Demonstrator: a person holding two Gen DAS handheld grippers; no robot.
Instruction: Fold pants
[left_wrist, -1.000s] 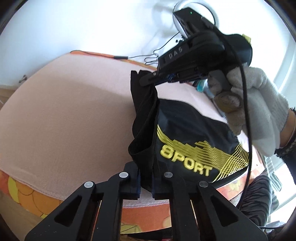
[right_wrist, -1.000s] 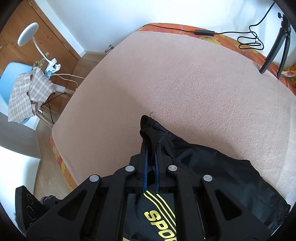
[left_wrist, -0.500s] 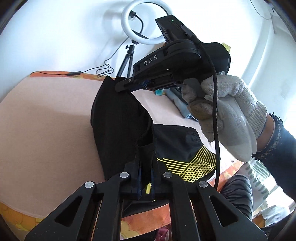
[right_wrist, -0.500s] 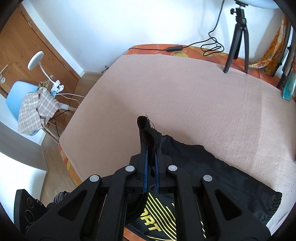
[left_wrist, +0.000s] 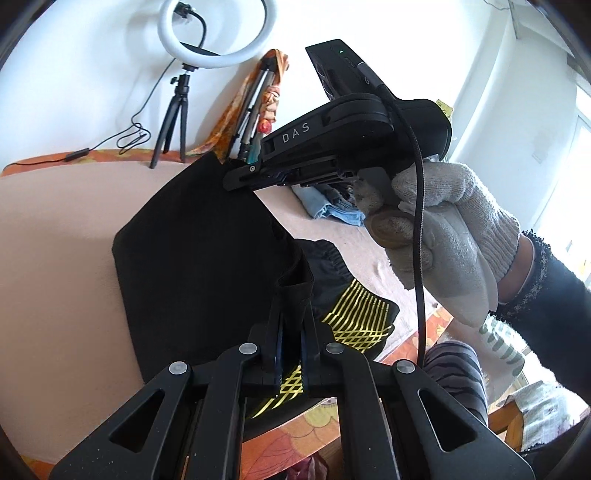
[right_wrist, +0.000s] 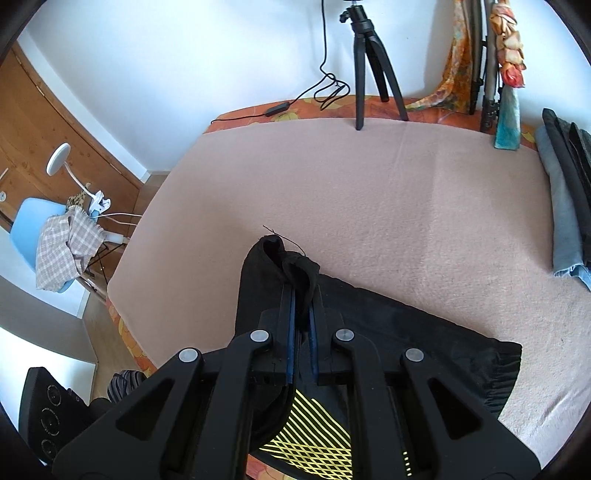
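Black sport pants (left_wrist: 195, 258) with yellow print (left_wrist: 354, 314) hang over a pink bed cover (left_wrist: 55, 240). My left gripper (left_wrist: 291, 295) is shut on a fold of the black fabric at the near edge. My right gripper (left_wrist: 236, 179), held by a white-gloved hand (left_wrist: 443, 229), is shut on the far upper corner of the same cloth. In the right wrist view my right gripper (right_wrist: 301, 280) pinches a bunched black hem, with the rest of the pants (right_wrist: 424, 339) trailing on the bed cover (right_wrist: 369, 203) below. The cloth stretches lifted between both grippers.
A ring light on a black tripod (left_wrist: 173, 110) stands at the bed's far edge, its legs (right_wrist: 369, 66) near a cable. Folded jeans and dark clothes (right_wrist: 565, 206) lie stacked at the right. A blue chair with checked cloth (right_wrist: 55, 243) stands beside the bed on the left.
Both grippers have carried the pants across the bed and slightly up. The cloth has spread into a wide black panel between them, and the tripod and stacked clothes have come into view.
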